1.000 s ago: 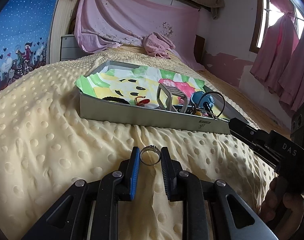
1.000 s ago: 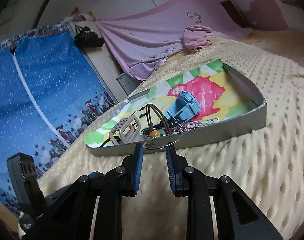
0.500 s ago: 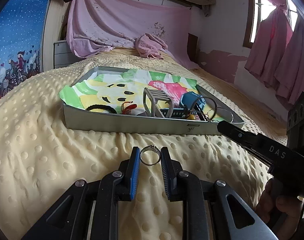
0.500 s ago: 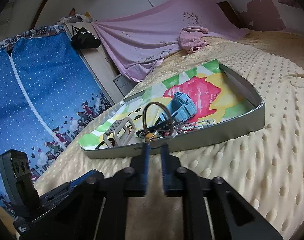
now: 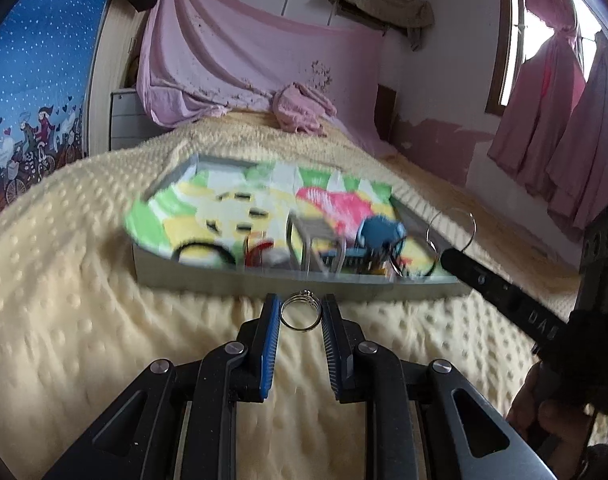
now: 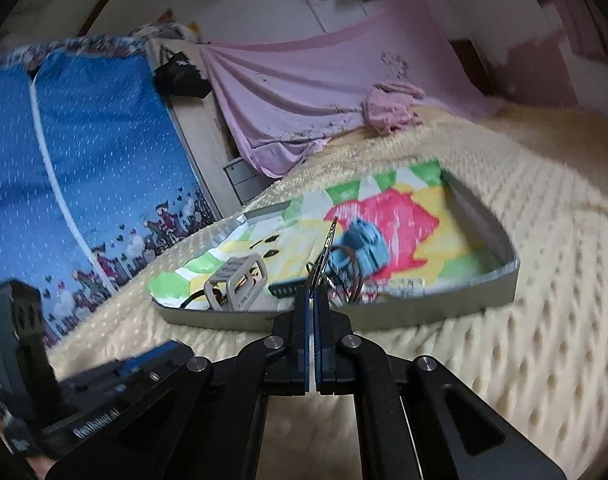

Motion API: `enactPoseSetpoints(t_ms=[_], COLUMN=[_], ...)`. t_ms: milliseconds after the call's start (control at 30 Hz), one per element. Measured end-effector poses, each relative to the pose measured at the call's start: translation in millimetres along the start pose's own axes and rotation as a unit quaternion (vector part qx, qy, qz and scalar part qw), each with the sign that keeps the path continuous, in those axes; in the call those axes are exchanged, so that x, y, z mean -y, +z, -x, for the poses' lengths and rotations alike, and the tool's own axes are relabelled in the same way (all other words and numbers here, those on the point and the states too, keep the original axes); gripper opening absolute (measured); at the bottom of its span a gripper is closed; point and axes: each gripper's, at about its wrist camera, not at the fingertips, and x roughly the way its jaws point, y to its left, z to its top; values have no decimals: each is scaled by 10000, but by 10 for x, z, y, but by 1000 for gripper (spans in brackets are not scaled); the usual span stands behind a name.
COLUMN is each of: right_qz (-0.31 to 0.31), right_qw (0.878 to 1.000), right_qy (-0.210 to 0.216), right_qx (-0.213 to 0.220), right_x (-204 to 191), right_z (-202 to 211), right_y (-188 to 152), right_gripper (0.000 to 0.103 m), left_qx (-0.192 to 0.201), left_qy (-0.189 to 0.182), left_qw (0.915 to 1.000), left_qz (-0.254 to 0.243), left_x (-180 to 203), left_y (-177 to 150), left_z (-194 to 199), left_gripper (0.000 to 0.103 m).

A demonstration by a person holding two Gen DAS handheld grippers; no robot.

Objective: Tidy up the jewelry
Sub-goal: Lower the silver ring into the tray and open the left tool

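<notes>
Right claw (image 6: 312, 300) has pinched closed on hoop (image 5: 451, 227), tilted downward.

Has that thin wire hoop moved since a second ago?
Yes. The wire hoop, earlier lying flat by the tray rim, now stands upright above it, pinched in the just-closed right gripper.

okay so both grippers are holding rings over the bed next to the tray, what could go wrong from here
1. The left hand-held gripper pinches a small silver ring only at its sides, so it could pop out and get lost on the bumpy yellow blanket.
2. The right hand-held gripper has just been closing on a thin wire hoop, held by its edge. It may twist loose or snag the clutter in the tray.
</notes>
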Motion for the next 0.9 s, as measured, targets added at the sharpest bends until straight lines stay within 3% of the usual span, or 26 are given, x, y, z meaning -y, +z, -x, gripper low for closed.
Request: enactPoseSetpoints(t_ms=[433,633,900], right_qz=[494,553,609], right_qw=[9984,9981,9948], right_qy=[66,239,269], right_qx=[260,-133,-771], right_x=[107,89,51], right_z=[-147,-572,-994], right_y=[767,862,654], right_gripper=[2,2,2], left_qx=[218,-175,-656], left_qy=[-37,84,253], left_qw=[9997,9997,9972], left_qz=[50,141,263], left_x=[-56,-235,-357], left_y=[750,931,910], left_z=[-373,-800,-1118], left_gripper=[20,20,20])
